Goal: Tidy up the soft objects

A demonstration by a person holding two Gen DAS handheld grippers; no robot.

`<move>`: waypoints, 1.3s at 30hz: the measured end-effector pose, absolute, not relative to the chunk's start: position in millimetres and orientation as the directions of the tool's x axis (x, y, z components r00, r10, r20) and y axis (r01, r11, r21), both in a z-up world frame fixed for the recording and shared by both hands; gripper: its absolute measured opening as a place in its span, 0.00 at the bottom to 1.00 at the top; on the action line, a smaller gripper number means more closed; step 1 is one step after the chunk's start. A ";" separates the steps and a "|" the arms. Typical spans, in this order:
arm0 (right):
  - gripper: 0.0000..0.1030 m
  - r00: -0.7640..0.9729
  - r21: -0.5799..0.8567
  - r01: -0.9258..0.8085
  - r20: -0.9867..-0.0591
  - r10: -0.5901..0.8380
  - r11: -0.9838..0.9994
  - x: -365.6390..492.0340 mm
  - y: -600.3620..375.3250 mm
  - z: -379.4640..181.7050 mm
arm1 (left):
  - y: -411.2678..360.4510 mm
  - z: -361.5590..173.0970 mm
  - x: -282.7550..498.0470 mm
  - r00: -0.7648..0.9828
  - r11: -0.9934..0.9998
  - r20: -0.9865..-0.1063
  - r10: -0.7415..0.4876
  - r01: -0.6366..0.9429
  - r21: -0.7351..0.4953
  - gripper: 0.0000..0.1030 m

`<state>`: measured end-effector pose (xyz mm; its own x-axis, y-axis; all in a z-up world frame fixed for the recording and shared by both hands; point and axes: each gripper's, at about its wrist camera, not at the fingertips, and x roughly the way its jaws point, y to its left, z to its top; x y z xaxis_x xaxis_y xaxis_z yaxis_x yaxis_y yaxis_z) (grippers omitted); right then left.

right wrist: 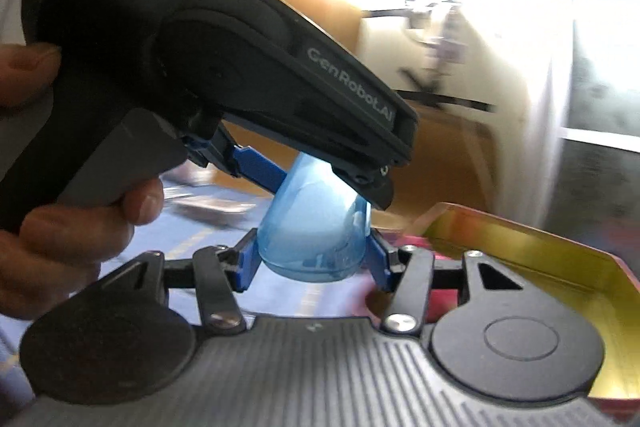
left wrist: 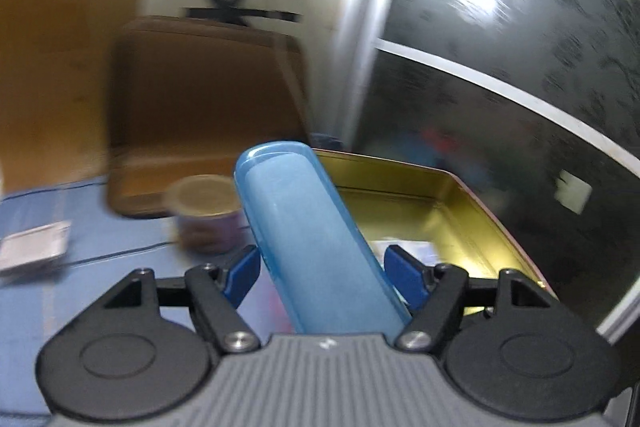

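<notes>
Background motion-blurred; blue case (left wrist: 316, 239) base hidden.

A surface covered in blue cloth (left wrist: 100, 267) is seen. On it: far, a brown box (left wrist: 200, 115); a small cup (left wrist: 206, 213); right, a gold-lined tin (left wrist: 440, 203); left, a flat packet (left wrist: 34, 247).
</notes>
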<state>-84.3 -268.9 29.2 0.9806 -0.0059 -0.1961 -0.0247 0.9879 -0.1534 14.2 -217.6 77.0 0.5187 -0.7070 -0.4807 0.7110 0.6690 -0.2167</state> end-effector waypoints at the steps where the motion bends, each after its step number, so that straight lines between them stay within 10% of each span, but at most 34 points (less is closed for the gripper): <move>1: 0.56 0.980 -0.146 0.003 -0.195 -0.032 0.989 -85.3 -278.5 29.8 | -231.6 75.9 13.6 0.497 0.650 -0.485 -0.719 0.727 -0.219 0.67; 9: 0.57 0.929 -0.115 0.209 -0.287 -0.234 0.971 -63.9 -340.5 14.7 | -296.2 59.9 16.6 0.471 0.627 -0.535 -0.701 0.765 -0.149 0.70; 23: 0.58 0.963 -0.067 0.154 -0.213 -0.165 0.986 -73.2 -330.8 18.3 | -208.9 68.9 14.2 0.557 0.696 -0.460 -0.691 0.684 -0.219 0.73; 31: 0.62 0.985 -0.071 0.024 -0.168 -0.036 0.997 -70.5 -291.2 29.1 | -95.9 53.6 41.4 0.690 0.821 -0.444 -0.571 0.483 -0.305 0.75; 39: 0.62 0.919 -0.037 -0.234 -0.335 0.209 0.971 -37.5 -228.6 15.4 | 15.4 2.2 76.6 0.782 0.944 -0.547 -0.299 0.161 -0.287 0.75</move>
